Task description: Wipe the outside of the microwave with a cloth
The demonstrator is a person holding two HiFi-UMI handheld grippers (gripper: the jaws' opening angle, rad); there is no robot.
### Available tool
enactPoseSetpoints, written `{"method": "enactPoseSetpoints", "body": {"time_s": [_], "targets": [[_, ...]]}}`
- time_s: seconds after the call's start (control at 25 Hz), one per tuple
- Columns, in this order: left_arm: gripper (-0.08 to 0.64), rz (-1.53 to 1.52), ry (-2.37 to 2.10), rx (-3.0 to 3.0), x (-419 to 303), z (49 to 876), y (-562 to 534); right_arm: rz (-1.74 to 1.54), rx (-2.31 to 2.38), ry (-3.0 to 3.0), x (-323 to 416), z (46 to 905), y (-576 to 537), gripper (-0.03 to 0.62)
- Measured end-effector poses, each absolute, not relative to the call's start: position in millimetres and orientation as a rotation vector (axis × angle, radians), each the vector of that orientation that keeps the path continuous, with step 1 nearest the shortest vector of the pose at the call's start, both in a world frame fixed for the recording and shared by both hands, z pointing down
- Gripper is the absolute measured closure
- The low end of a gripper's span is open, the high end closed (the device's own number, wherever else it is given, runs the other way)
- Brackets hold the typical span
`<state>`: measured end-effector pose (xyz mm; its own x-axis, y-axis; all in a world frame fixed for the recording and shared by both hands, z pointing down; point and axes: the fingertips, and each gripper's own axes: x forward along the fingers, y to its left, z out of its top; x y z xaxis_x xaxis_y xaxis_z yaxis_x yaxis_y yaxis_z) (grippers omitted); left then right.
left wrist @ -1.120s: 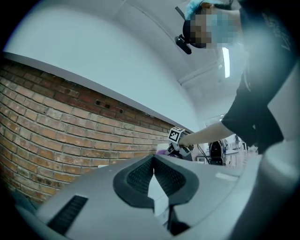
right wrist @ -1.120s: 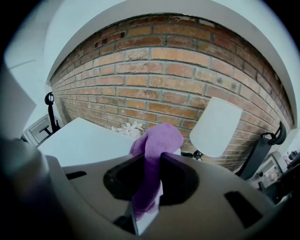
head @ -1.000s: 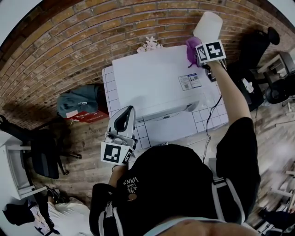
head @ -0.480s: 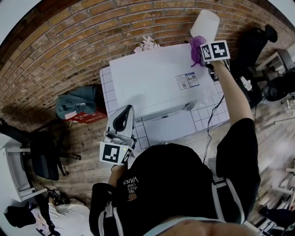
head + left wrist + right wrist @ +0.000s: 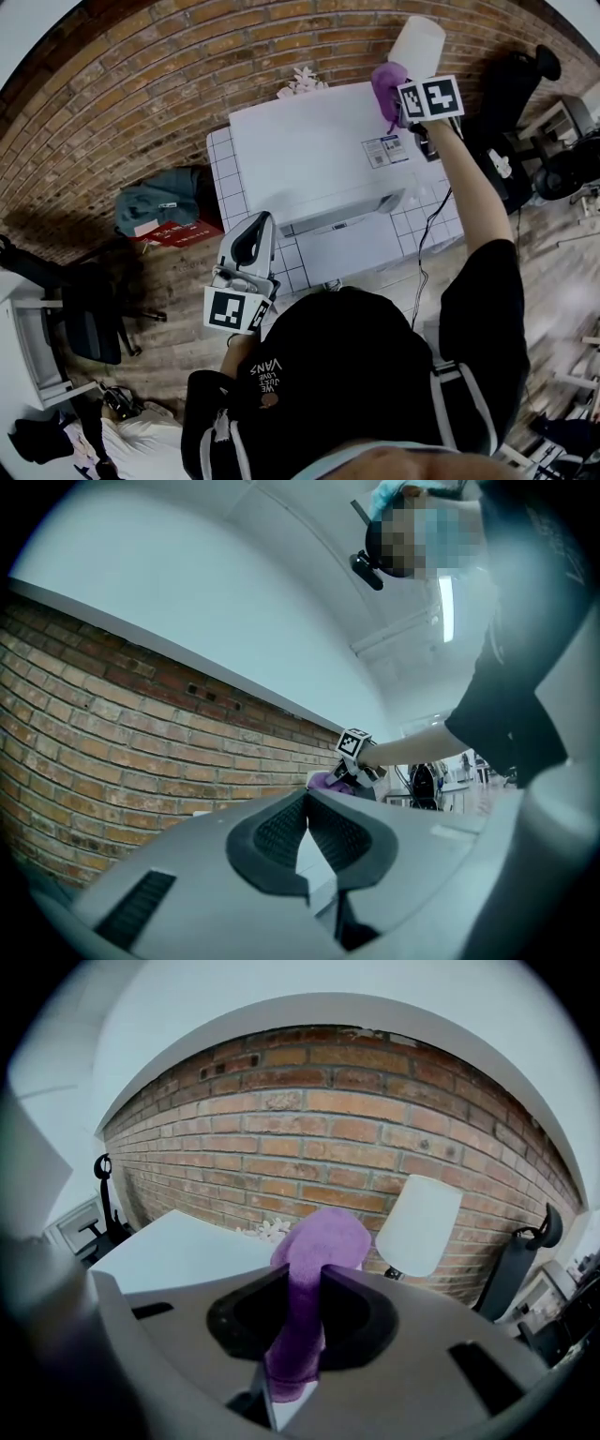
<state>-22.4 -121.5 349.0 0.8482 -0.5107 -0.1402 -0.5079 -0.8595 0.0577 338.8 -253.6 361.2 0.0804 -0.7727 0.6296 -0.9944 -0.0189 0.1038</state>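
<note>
Head view: wiping far-right top corner of white boxy microwave (image 5: 309,159), purple fleece cloth (image 5: 323,1237) pinched in right gripper (image 5: 302,1283), left gripper (image 5: 306,803) closed, empty; rest likely pending

Black short-sleeved shirt (image 5: 375,375); grey left gripper (image 5: 265,221); square-marked cube (image 5: 234,311).

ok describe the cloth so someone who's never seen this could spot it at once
Find the big white box-shaped microwave against the brick wall, then look to its far right corner, where the right gripper is shut on a soft purple cloth. It is the only purple thing there; its neighbours are a white cone lampshade and pale flowers.
</note>
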Motion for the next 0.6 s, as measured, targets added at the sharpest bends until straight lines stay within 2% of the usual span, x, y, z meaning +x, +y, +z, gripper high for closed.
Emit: {"method": "enactPoseSetpoints", "body": {"time_s": [0.24, 0.6], "targets": [[0.551, -0.238, -0.834, 3.004, -48, 349, -105, 0.504, 1.785, -1.865, 273, 343, -251, 0.531], [0.551, -0.236, -0.877, 2.995, -95, 352, -78, 0.574, 1.601, -2.129, 137, 336, -249, 0.531]]}}
